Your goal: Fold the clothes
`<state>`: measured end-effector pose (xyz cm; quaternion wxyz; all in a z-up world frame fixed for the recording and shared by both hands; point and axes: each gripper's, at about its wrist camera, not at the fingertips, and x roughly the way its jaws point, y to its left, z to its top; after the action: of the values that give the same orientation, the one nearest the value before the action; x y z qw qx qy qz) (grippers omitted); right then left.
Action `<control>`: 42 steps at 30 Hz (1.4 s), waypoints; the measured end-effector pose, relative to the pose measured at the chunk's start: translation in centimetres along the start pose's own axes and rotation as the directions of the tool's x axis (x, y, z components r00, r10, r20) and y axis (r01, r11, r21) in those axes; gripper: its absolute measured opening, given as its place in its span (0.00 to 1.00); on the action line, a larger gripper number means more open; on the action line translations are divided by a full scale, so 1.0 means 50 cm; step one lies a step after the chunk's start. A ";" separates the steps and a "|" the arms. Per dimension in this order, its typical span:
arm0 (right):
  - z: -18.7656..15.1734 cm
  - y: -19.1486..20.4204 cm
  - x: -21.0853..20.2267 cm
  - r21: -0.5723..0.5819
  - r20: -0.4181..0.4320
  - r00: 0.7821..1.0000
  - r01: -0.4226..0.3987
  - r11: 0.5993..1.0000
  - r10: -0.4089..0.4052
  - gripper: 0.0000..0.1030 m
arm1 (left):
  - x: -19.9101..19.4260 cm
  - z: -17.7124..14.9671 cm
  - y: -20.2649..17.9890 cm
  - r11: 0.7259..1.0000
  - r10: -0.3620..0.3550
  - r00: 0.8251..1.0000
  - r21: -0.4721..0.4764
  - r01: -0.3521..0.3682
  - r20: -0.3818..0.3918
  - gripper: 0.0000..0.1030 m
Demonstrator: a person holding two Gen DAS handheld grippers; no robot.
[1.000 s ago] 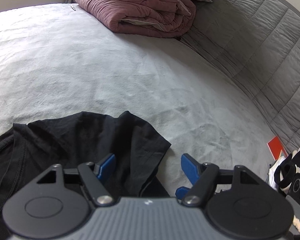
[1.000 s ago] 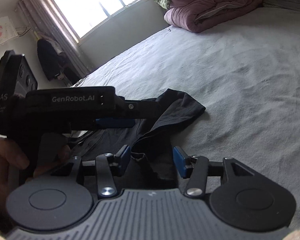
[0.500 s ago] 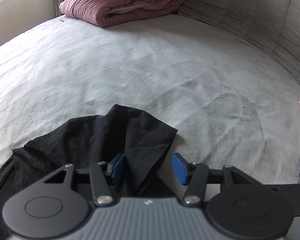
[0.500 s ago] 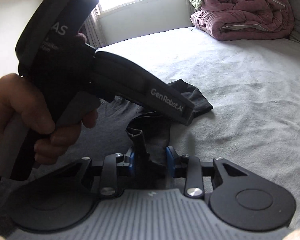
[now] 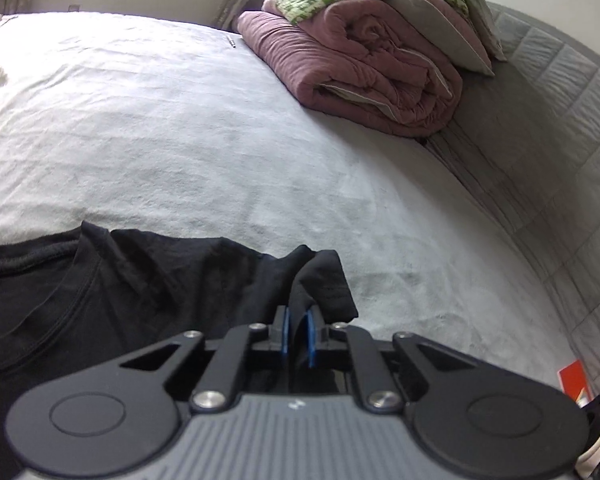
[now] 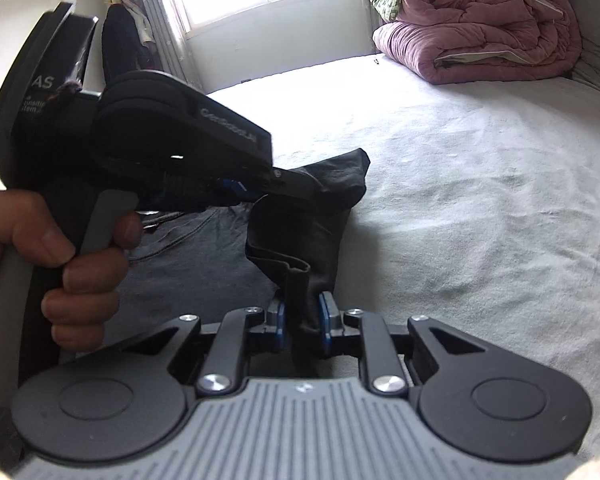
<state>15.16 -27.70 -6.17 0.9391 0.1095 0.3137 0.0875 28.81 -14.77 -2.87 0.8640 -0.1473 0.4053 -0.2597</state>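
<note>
The black cotton T-shirt (image 5: pixel 112 304) lies crumpled at the near edge of the pale grey bed (image 5: pixel 228 148). The left gripper (image 5: pixel 296 336) is closing on the sleeve fold, cloth pinched between its jaws. The right gripper (image 6: pixel 302 322) is closing likewise on a bunched hem. Step in hand: securing both grips. Next move likely requires lifting and spreading flat. A folded mauve quilt (image 5: pixel 364 76) lies beyond.

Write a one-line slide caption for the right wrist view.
Right gripper closing its fingers on a fold of the black shirt on the bed, left gripper pinching the sleeve beyond.
</note>
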 end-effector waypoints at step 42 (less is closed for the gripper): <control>-0.080 0.194 0.016 -0.647 -0.046 0.999 -0.031 0.762 0.001 0.45 | -0.055 -0.051 0.233 0.978 -0.010 0.990 -0.206 0.040 0.144 0.40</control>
<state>12.43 -17.58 -7.23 0.9114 -0.2207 0.2836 0.2006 29.19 -3.75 -8.19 0.8672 -0.2602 0.3660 -0.2155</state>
